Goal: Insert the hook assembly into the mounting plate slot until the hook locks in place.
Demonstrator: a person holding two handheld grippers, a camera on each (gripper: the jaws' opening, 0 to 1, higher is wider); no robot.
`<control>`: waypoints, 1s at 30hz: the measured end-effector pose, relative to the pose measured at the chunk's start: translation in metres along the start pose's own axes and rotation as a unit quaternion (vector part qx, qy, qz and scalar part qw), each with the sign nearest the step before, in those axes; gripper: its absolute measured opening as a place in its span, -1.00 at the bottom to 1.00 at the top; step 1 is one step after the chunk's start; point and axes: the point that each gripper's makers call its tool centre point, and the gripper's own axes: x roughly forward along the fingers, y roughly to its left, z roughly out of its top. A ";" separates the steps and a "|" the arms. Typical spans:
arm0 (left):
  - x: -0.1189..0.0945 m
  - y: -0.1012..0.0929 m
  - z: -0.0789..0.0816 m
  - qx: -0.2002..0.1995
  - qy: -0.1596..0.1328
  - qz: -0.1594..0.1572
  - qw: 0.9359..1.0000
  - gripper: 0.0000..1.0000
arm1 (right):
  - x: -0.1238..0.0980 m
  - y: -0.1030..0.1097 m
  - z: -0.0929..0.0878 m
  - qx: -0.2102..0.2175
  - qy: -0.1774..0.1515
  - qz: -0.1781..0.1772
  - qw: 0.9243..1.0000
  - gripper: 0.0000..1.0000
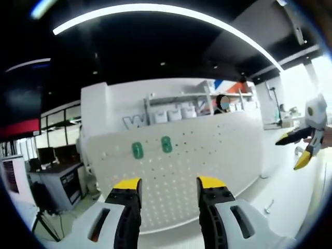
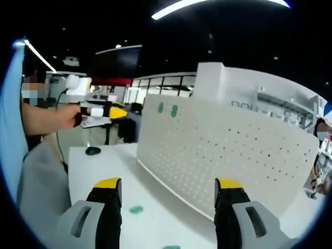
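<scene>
A white perforated mounting plate (image 1: 181, 161) stands upright on the white table. Two green hook pieces (image 1: 137, 150) (image 1: 166, 144) sit side by side in its upper left holes. My left gripper (image 1: 169, 193) hovers in front of the plate, open, with nothing between its yellow-tipped jaws. At the right edge of that view hangs my right gripper (image 1: 294, 150), its tips apart. In the right gripper view the plate (image 2: 233, 150) runs slantwise, with the green hooks (image 2: 167, 109) near its far top corner. My right gripper (image 2: 168, 194) is open and holds nothing. A green piece (image 2: 136, 209) lies on the table.
A person's hand holds the left gripper (image 2: 104, 111) at the left of the right gripper view. A small black object (image 2: 93, 150) lies on the table's far corner. Another green piece (image 2: 171, 247) peeks in at the bottom edge. Shelves (image 1: 181, 111) and desks stand behind the plate.
</scene>
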 end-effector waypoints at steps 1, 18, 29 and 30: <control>0.000 0.000 0.000 -0.001 0.001 -0.001 1.000 -0.12 | 0.002 0.000 -0.004 0.002 0.004 0.003 1.000 0.46; -0.012 -0.003 -0.010 -0.002 0.014 -0.002 1.000 -0.11 | 0.038 0.015 -0.065 0.016 0.065 0.052 0.996 0.45; -0.017 -0.003 -0.015 -0.003 0.019 -0.001 1.000 -0.11 | 0.052 0.025 -0.082 0.015 0.084 0.080 0.993 0.37; -0.017 -0.004 -0.016 -0.004 0.021 -0.001 1.000 -0.12 | 0.053 0.026 -0.083 0.015 0.086 0.081 0.993 0.37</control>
